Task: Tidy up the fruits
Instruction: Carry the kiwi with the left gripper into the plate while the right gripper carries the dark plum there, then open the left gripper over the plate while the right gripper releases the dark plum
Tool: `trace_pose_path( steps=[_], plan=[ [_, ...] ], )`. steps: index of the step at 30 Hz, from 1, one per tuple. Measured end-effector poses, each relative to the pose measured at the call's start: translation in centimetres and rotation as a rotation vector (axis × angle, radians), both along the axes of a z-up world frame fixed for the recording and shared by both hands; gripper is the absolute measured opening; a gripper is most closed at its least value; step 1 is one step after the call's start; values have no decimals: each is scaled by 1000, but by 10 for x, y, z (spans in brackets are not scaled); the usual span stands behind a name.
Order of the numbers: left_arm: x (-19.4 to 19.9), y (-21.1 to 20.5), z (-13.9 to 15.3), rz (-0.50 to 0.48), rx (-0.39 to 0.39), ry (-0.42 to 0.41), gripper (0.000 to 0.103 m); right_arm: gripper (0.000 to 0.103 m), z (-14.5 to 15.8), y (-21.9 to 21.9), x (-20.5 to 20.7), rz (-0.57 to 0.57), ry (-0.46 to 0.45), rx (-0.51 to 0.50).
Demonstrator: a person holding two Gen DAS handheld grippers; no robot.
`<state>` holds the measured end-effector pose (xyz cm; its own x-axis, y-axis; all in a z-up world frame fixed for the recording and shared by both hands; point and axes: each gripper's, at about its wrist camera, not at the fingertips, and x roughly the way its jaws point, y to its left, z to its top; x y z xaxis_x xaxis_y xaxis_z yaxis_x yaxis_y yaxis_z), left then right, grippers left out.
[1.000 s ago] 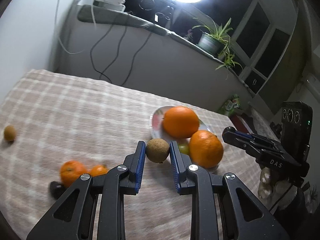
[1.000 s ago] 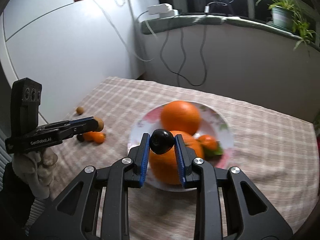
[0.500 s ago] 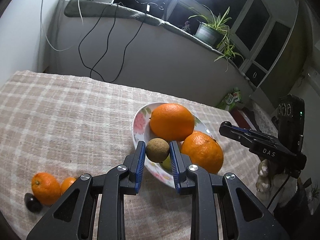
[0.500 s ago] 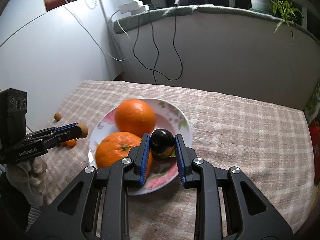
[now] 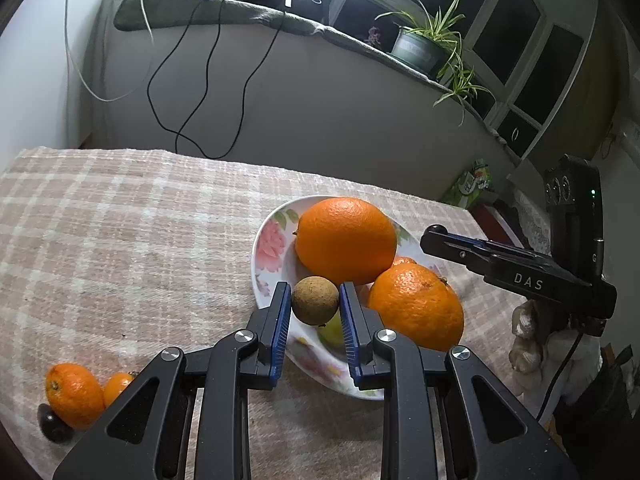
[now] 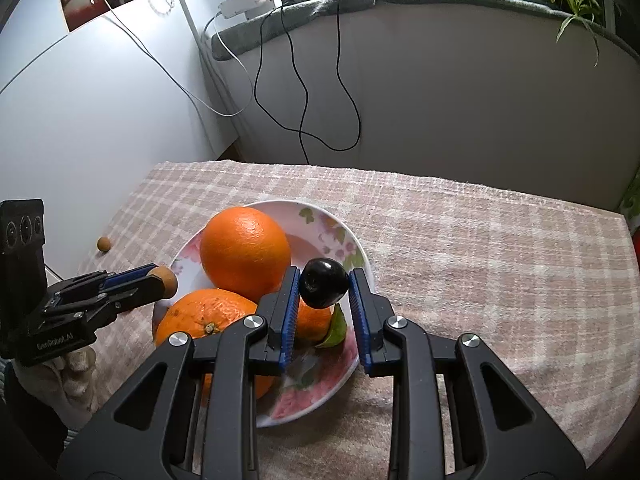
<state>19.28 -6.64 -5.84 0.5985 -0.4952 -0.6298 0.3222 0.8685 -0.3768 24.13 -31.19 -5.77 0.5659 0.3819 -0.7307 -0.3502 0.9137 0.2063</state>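
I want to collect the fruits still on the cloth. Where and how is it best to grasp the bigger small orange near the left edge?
Grip the small orange across its round middle, from above. A smaller orange touches one side and a dark fruit sits against its base, so probably place the pads on the two free sides.

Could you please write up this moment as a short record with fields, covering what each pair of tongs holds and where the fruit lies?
left tongs: shut on brown fruit, over the plate's near edge
right tongs: shut on dark plum, above the plate
plate: floral, holds two large oranges and a small orange with a leaf
loose on cloth: two small oranges, one dark fruit, one small brown fruit
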Motion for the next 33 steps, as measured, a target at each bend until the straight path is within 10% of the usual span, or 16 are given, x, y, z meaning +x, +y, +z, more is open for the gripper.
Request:
trace_pose_path(
  steps=[14, 21, 25, 33],
  plan=[
    [2, -4, 0, -8, 11, 3, 24, 26, -3, 5, 4, 9, 11, -12],
    [2, -4, 1, -2, 5, 6, 42, 28, -2, 1, 4, -3, 14, -3],
    [2, -3, 1, 2, 2, 7, 42, 62, 1, -2, 1, -13, -2, 14],
    [-2, -1, 2, 6, 0, 3, 43, 68, 8, -4, -3, -24, -12, 27]
  ],
)
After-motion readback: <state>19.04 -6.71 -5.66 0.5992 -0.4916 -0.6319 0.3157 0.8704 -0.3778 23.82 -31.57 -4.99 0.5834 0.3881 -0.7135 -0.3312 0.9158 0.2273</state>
